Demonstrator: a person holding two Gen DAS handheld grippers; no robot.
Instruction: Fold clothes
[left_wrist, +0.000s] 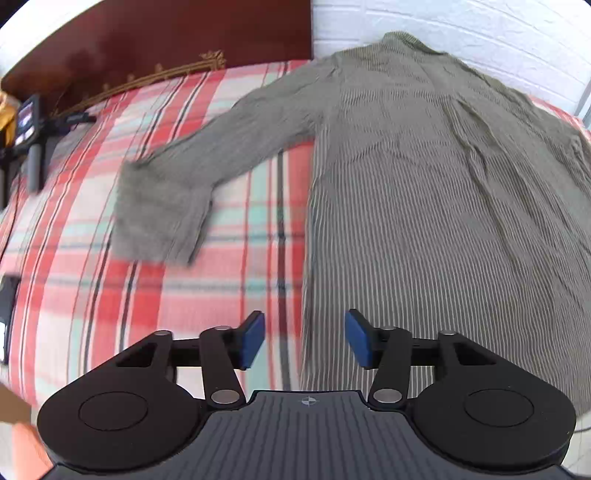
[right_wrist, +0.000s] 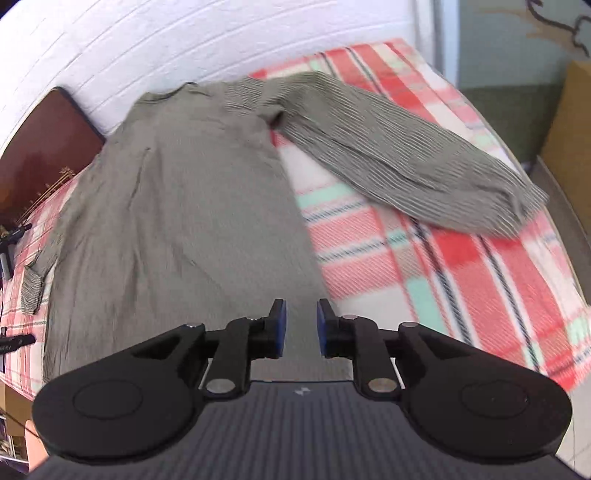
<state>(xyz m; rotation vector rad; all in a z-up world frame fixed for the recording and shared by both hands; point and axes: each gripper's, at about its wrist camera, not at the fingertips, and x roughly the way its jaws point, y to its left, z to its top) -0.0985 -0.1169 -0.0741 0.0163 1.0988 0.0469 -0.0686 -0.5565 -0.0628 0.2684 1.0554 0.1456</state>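
The shirt, a grey-green one with thin pale stripes and long sleeves, lies spread flat on a bed covered by a plaid blanket in red, white and mint with dark lines. In the left wrist view the body of the shirt fills the right half of the frame, with the collar at the upper right, against a white brick wall. One sleeve runs out to the left of centre, and its cuff end is bent downwards on the blanket. In the right wrist view the body lies in the left and centre of the frame, and the other sleeve stretches to the right, its cuff near the right edge of the bed.

The left claw is at the bottom centre of its frame, wide open, with blue pads; it holds nothing and is above the left edge of the shirt near the hem. The right claw is open less wide, also empty, above the lower right edge of the shirt.

A dark red wooden headboard with gold trim is at the upper left of the left view. No brand, label or readable writing shows on the shirt; a small device with a screen at the far left is too blurred to read.
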